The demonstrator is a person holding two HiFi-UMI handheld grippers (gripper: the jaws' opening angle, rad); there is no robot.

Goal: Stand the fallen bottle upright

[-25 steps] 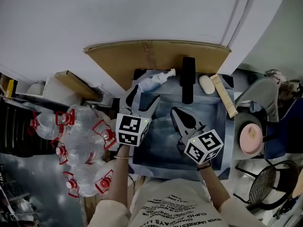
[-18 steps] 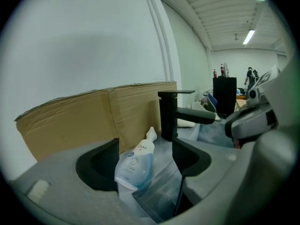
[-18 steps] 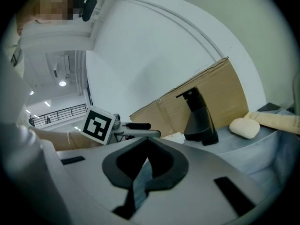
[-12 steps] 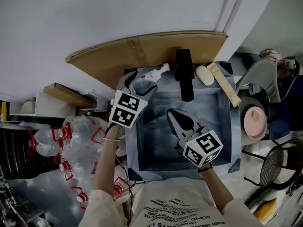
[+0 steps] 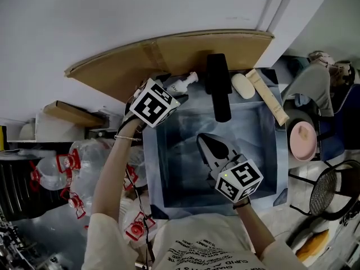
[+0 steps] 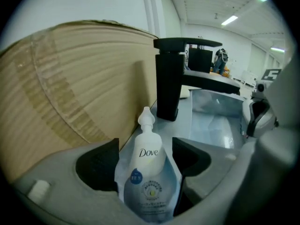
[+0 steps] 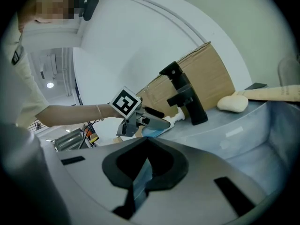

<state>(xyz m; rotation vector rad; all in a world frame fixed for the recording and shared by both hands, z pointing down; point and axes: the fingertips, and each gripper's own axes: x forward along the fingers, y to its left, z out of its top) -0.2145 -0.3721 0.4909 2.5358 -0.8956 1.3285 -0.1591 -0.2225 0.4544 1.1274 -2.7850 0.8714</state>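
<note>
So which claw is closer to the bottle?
Left. The left claw has the bottle between its jaws, at the sink's back corner. The right claw hangs shut over the sink, well apart from the bottle.

- On the head view I see only the nozzle of the bottle [image 5: 183, 84]; the left gripper [image 5: 162, 96] covers its body.
- In the left gripper view its base is cut off, and the small print on the label [image 6: 151, 192] is too fine for me to read.

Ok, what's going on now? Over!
Left gripper shut on bottle lying by the cardboard. Right gripper shut, empty, over sink. Black faucet close beside nozzle.
</note>
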